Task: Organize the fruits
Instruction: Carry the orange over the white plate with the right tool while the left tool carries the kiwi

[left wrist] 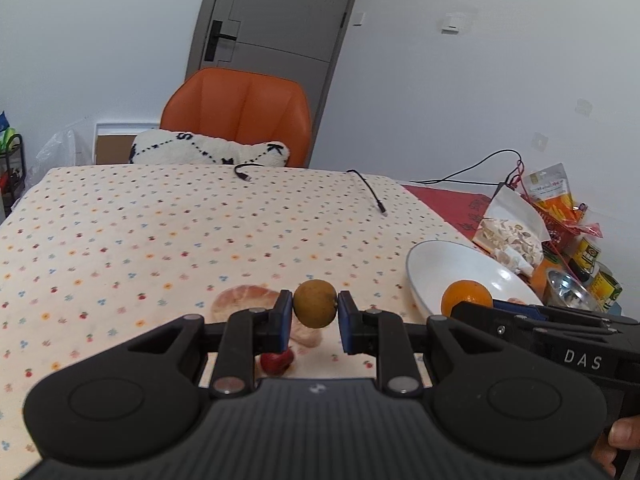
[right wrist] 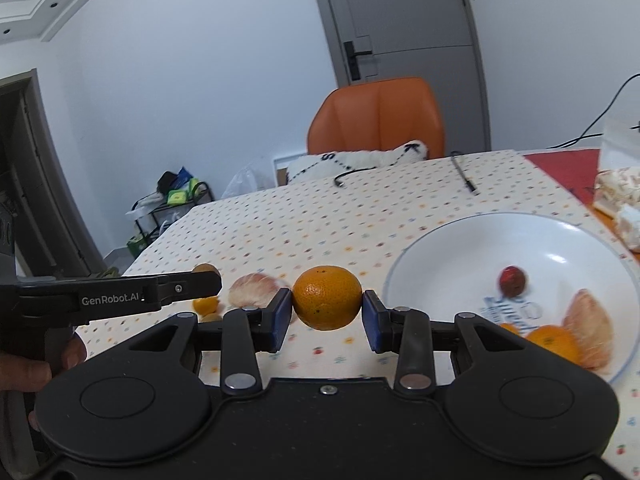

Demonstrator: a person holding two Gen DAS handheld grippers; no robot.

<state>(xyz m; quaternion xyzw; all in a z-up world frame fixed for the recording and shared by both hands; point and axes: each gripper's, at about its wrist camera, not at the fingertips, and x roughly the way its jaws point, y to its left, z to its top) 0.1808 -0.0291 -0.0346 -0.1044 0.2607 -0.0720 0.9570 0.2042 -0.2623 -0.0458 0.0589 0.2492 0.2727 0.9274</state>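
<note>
Both grippers were loaded. The left gripper was clenched on a small brownish-yellow fruit, pads pressing it from both sides, and held it clear above the dotted tablecloth. The right gripper was clamped on an orange the same way, jaws set wider for the bigger fruit. Key relation: the white bowl lay to the right of both tools, right gripper nearer, its rim just right of the held orange in the right wrist view. From the left wrist view the bowl sat further right, with the right gripper's body between it and the left one. My read: right arm should drop first, then clear out so the left can cross over; otherwise the 2 tools crowd each other at the rim. Both fruits are near round, so no long axis to align. Only the right view showed the bowl's contents: a small red fruit, a peeled pomelo segment and another orange at the near edge. It also showed loose pieces on the cloth at left: a pomelo segment and a small orange fruit. Only the left view showed a red fruit on the cloth under the left jaw, and snack bags beyond the bowl.
</note>
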